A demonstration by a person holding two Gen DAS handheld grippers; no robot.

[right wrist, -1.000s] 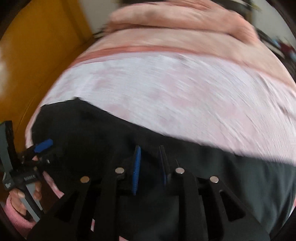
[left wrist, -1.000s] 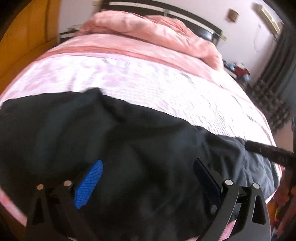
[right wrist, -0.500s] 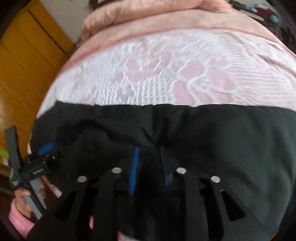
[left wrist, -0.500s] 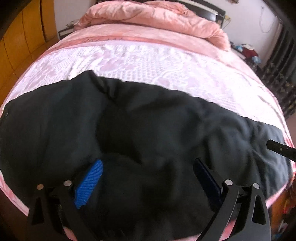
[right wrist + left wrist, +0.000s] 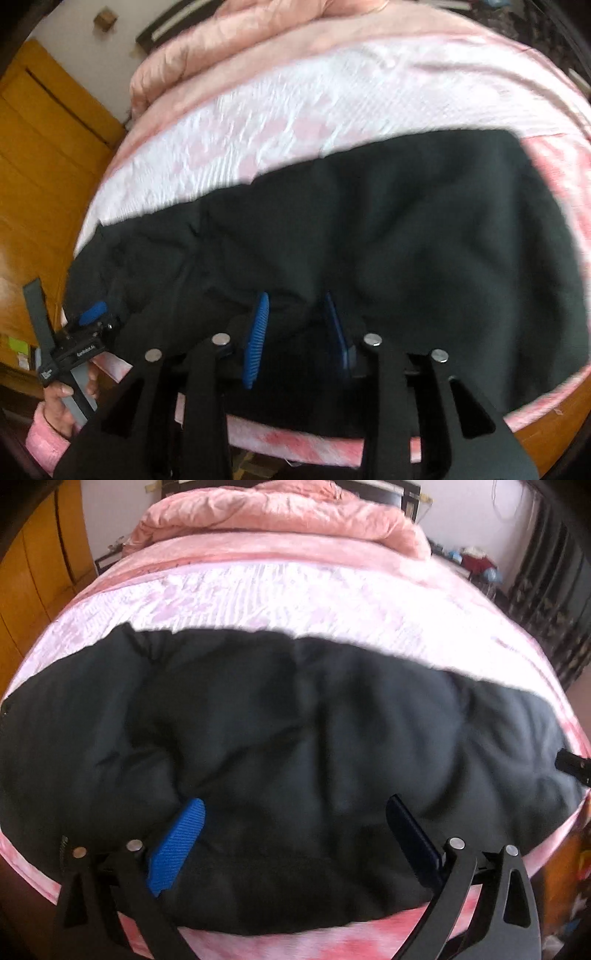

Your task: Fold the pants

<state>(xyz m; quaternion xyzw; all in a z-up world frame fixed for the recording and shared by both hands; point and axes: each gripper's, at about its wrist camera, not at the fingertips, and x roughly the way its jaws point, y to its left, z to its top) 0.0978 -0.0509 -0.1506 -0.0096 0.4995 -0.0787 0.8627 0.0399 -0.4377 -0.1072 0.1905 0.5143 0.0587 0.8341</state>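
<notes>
Black, soft-looking fabric fills both views — the black cloth pants point(image 5: 295, 746) lie spread across the near edge of the pink-and-white patterned bed point(image 5: 295, 598), already doubled into one long band, I judge, with its length running along the bed's edge. That lay keeps both ends within my reach for a crosswise fold.

My left tool point(image 5: 291, 834) hangs over the band with its blue-padded fingers point(image 5: 177, 849) set wide apart, nothing pinched between them. My right tool point(image 5: 295, 332) has its jaws opening; dark cloth sits between the pads point(image 5: 256, 339), but I see a gap there, so I read it as letting go, not gripping. From the right wrist view, the left tool shows at the band's far-left end, held in a hand point(image 5: 64, 402) with a pink sleeve.

Next, as I judge it, comes taking one end and carrying it over — wrinkles near the middle may bunch.
</notes>
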